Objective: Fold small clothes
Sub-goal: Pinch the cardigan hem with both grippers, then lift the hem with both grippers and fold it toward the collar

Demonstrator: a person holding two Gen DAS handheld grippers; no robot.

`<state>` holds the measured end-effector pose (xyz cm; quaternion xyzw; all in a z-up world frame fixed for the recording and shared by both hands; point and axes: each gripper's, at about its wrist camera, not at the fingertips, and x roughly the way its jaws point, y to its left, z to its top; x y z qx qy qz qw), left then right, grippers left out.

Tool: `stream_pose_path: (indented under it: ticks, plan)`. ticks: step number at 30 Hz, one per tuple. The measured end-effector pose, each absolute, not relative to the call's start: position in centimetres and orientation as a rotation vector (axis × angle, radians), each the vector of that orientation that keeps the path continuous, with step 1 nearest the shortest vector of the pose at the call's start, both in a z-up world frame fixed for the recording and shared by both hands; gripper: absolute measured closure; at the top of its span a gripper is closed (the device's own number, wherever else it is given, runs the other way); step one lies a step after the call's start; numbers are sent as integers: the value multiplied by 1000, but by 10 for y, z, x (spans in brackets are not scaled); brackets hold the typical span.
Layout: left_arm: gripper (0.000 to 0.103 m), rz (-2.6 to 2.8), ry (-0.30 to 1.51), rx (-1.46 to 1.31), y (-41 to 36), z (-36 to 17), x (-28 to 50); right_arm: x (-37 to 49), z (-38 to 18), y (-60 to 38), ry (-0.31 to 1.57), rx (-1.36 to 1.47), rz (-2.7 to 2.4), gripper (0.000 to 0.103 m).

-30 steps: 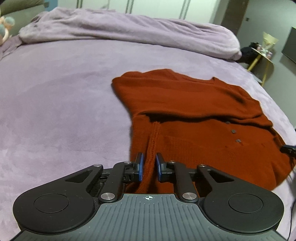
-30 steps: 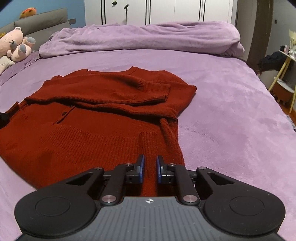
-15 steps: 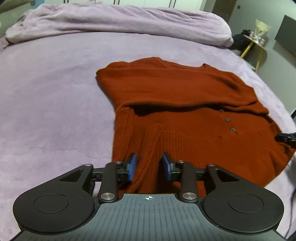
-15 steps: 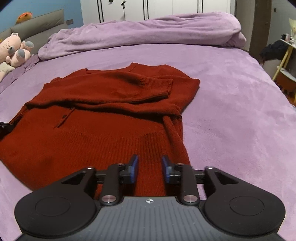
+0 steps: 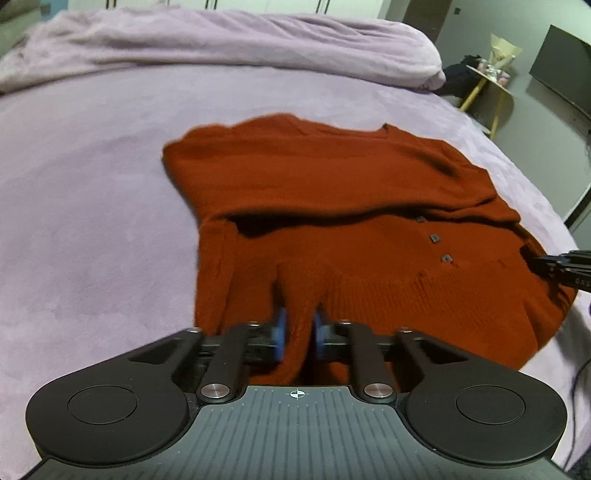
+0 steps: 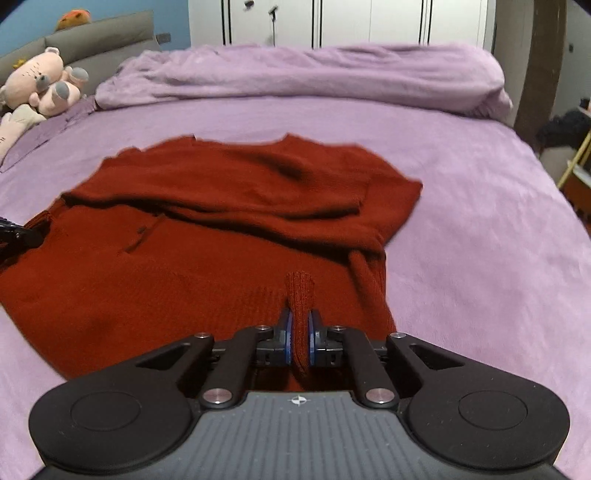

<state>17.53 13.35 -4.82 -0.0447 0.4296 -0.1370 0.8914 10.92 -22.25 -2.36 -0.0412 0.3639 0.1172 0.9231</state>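
Left wrist view: the rust-red sweater point(image 5: 351, 221) lies flat on the purple bed cover point(image 5: 92, 184), sleeves folded across the chest, small dark buttons point(image 5: 434, 238) showing right of centre. The left gripper point(image 5: 298, 334) sits at the near hem with a raised fold of knit between its blue pads point(image 5: 281, 332) — the fingers are partly apart, and whether they pinch the fold cannot be told. The right gripper's tip enters at the far right edge.

Right wrist view: the right gripper point(image 6: 299, 341) has its fingers pressed onto a ribbed fold of the hem point(image 6: 300, 291) — clearly pinched. Only this view shows the plush toys point(image 6: 40, 85) far left and the white wardrobe point(image 6: 351, 22).
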Motion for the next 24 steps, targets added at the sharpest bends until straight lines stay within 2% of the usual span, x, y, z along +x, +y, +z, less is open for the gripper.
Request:
stream_pose_path:
  ticks: [5, 10, 13, 17, 18, 20, 21, 22, 24]
  plan:
    - [95, -277, 795, -175, 147, -10, 179, 124, 12, -235, 621, 15, 214, 96]
    - [95, -186, 657, -271, 168, 21, 217, 177, 17, -237, 565, 60, 94, 96]
    - [94, -145, 673, -292, 168, 10, 252, 214, -4, -237, 654, 101, 75, 95]
    - [92, -127, 807, -256, 156, -32, 289, 236, -33, -232, 760, 52, 87, 91]
    - [89, -140, 846, -257, 155, -41, 293, 236, -36, -233, 770, 50, 99, 90]
    - [72, -167, 869, -272, 154, -50, 290, 233, -38, -237, 768, 60, 149, 78]
    - [59, -192, 860, -277, 154, -52, 286, 232, -39, -239, 769, 61, 163, 77]
    - [55, -213, 850, -274, 154, -54, 282, 231, -41, -239, 773, 51, 162, 78]
    - [59, -223, 849, -235, 151, -55, 279, 230, -44, -235, 772, 28, 162, 81]
